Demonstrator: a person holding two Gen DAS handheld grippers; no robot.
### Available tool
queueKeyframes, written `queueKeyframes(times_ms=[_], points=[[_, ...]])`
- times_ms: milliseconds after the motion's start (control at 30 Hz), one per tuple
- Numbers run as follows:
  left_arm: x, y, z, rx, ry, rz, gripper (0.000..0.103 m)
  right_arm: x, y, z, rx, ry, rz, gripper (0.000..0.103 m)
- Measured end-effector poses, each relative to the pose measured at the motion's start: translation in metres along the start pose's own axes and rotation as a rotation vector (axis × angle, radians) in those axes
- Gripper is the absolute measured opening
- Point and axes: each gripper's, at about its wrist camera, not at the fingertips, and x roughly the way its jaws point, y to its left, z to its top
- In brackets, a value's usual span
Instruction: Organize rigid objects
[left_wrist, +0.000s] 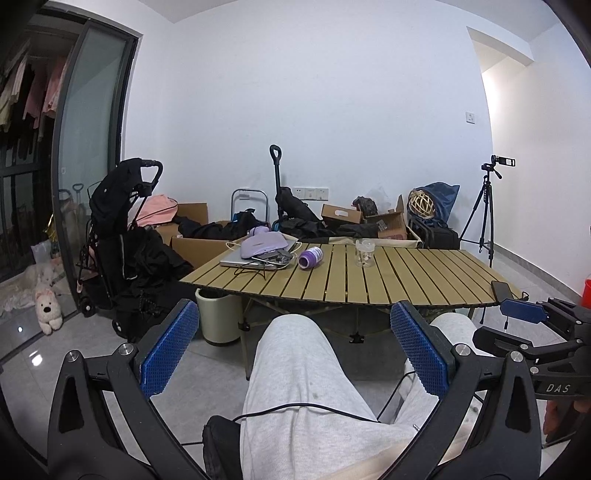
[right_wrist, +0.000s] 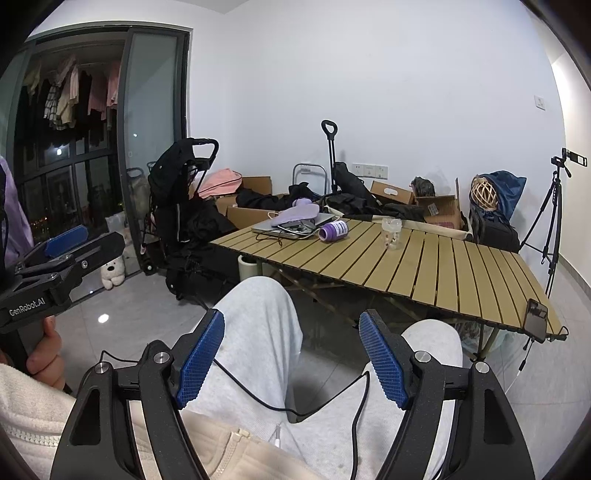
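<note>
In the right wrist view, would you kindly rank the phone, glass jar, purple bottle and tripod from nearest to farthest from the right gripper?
From the right gripper:
1. Phone, table's near right corner.
2. Glass jar, mid-table.
3. Purple bottle, left of the jar, slightly farther.
4. Tripod, on the floor beyond the table, right.
</note>
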Motion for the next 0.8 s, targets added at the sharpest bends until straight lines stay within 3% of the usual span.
queueKeyframes(times_ms=[800], points=[[-0.0015,-0.0011,0.0006,0.002,-0.002,-0.001,0.103,-0.0024,-0.001,0.0014,-0.006,-0.001,-0.005,0.08]])
